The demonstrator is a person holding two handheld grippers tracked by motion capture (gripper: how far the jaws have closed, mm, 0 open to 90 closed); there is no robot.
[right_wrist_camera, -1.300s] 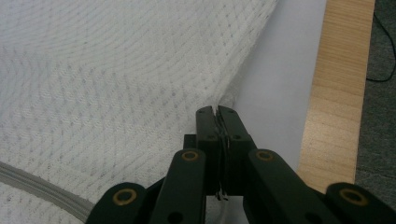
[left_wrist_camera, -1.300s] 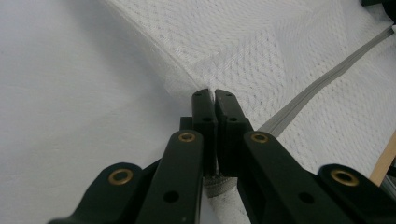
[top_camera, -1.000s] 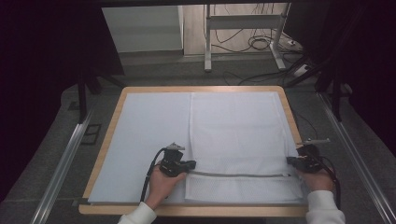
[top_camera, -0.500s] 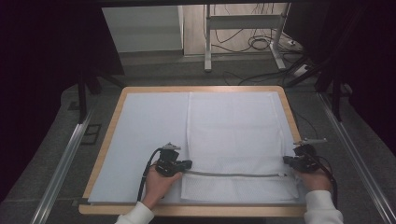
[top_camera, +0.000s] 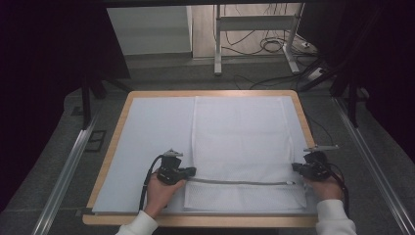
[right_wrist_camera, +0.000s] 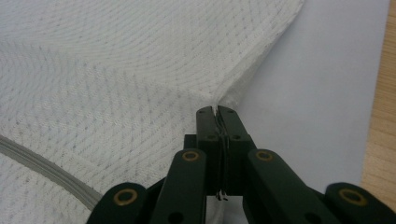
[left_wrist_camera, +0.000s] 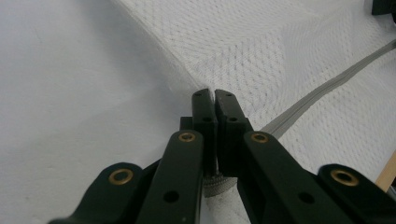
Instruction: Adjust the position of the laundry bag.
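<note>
Mesh bag [top_camera: 242,142], unlabelled, is pinched by both clamped grippers, left [top_camera: 190,172] and right [top_camera: 296,168].

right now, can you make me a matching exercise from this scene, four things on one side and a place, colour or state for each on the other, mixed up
Things:
1. left gripper
2. right gripper
3. zipper
4. table's rim

Descriptions:
A. light wood colour
B. grey line running between the two grippers
C. shut on the mesh bag's right edge
D. shut on the mesh bag's left edge

Pairs: 1-D, 2-C, 3-B, 4-A
</note>
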